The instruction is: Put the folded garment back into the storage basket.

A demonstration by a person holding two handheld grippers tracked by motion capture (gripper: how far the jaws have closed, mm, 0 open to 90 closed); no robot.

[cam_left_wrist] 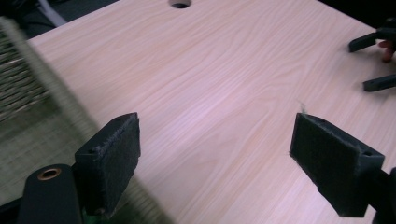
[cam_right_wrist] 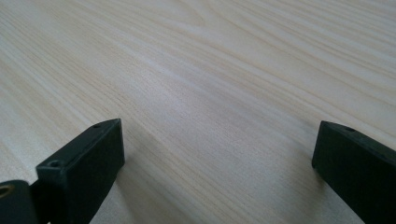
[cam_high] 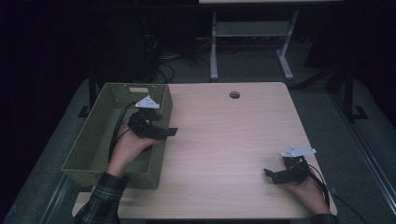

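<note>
A green woven basket (cam_high: 135,179) stands on the left part of the light wooden table (cam_high: 224,140). My left gripper (cam_high: 169,132) hangs over the basket's right wall, jaws pointing right across the table. In the left gripper view it (cam_left_wrist: 217,126) is open, with bare wood between the pads and the basket's rim (cam_left_wrist: 28,88) at the left. My right gripper (cam_high: 270,174) rests near the table's front right corner, pointing left. It (cam_right_wrist: 219,126) is open over bare wood. From the left gripper view, the right gripper (cam_left_wrist: 357,66) also appears far off at the upper right.
A round cable hole (cam_high: 234,95) sits near the table's far edge, also seen as the hole (cam_left_wrist: 180,3) in the left gripper view. Beyond the table stand a white desk frame (cam_high: 214,51) and floor cables (cam_high: 163,65). The surroundings are dark.
</note>
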